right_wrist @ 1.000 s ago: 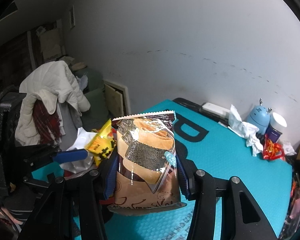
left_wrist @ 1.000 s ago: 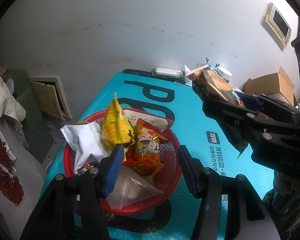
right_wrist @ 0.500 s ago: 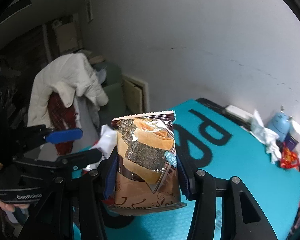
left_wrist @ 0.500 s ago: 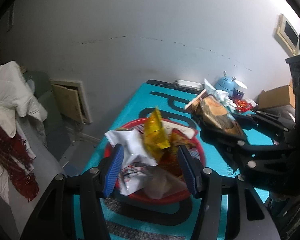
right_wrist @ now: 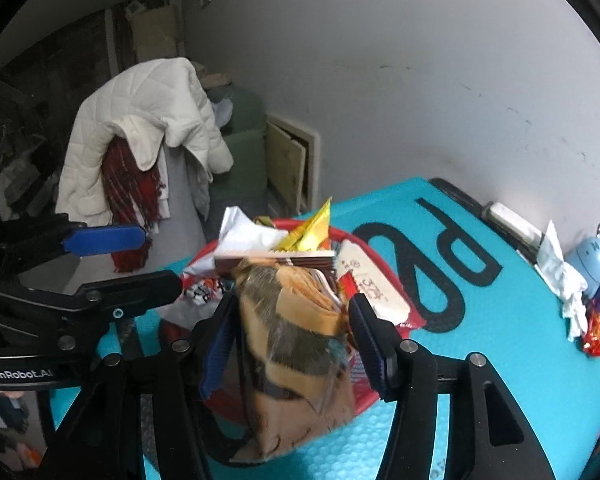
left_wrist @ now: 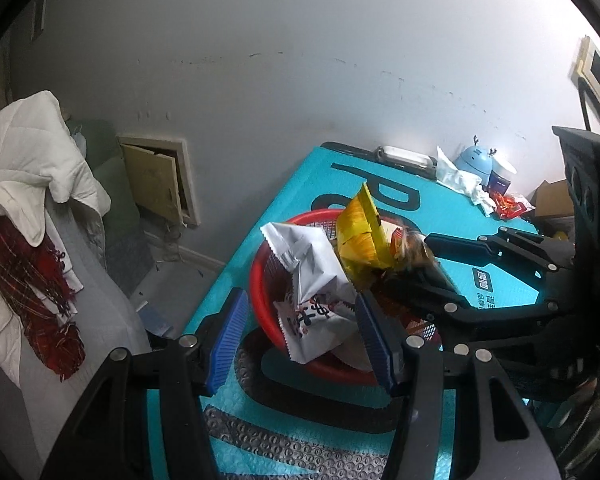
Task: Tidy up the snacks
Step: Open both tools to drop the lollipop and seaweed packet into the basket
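- left wrist view: the left gripper [left_wrist: 302, 336] hangs over the near rim of a red basket [left_wrist: 265, 296] on the teal worktop [left_wrist: 300, 200], its blue-padded jaws spread with nothing pinched. a white packet [left_wrist: 312, 260] and a yellow packet [left_wrist: 360, 236] stand up out of the heaped basket. from the right, the right gripper [left_wrist: 416, 264] reaches in over the basket's right side with a brown packet [left_wrist: 414, 246] at its tips. far right on the worktop sit crumpled tissue [left_wrist: 460, 180] and a small blue gadget [left_wrist: 476, 160]. a white quilted jacket [left_wrist: 32, 160] is draped at far left.
- right wrist view: the brown packet [right_wrist: 296, 340], blurred, stands between the right gripper [right_wrist: 292, 336] pads over the basket's near right edge. the jaws have just been opening; a gap shows on the right side, and the left pad sits at the packet's edge, contact unclear. the red basket [right_wrist: 364, 240] lies just beyond, and the left gripper [right_wrist: 140, 260] comes in from the left.
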Available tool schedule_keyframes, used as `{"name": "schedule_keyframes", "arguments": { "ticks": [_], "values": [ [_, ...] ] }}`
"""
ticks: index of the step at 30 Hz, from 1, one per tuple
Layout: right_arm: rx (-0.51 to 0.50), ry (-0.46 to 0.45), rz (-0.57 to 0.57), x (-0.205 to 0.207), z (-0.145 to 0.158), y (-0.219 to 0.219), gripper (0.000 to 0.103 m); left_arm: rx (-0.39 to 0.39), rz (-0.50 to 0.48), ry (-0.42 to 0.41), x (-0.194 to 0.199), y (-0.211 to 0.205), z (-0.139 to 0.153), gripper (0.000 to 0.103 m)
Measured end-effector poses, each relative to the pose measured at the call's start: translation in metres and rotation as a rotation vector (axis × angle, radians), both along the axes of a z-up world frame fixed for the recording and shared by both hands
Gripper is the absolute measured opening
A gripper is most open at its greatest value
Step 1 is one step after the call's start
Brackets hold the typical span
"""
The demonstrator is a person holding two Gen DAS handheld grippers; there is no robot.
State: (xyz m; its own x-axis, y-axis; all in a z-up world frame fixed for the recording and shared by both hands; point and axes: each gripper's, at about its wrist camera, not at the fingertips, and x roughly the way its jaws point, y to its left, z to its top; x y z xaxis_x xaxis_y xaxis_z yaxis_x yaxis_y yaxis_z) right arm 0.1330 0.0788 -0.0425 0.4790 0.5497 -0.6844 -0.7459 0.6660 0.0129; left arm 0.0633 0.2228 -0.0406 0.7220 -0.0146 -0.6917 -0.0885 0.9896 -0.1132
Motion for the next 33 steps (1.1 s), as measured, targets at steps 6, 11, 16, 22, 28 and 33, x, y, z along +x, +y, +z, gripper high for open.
{"name": "schedule_keyframes", "arguments": {
  "ticks": [6,11,16,22,28,33],
  "values": [
    [-0.009,-0.007,-0.016,0.001,-0.005,-0.002,0.052,-0.005,-0.006,0.009,0.002,-0.002,-0.004,0.055],
    [0.018,-0.037,-0.018,-0.001,0.006,-0.006,0.052,-0.01,-0.005,-0.002,-0.001,-0.001,0.001,0.055],
    [0.054,-0.082,-0.032,0.002,0.029,-0.003,0.051,-0.008,0.015,-0.028,-0.003,0.003,0.01,0.055],
    [0.115,-0.063,-0.014,0.008,0.045,0.009,0.048,-0.01,0.037,-0.043,-0.005,0.012,0.017,0.055],
    [0.115,-0.022,-0.024,0.016,0.027,0.014,0.046,-0.012,0.042,-0.034,-0.005,0.014,0.013,0.055],
    [0.118,0.018,-0.032,0.018,0.021,0.008,0.048,-0.009,0.022,-0.03,-0.004,0.007,0.011,0.055]
  ]
}}
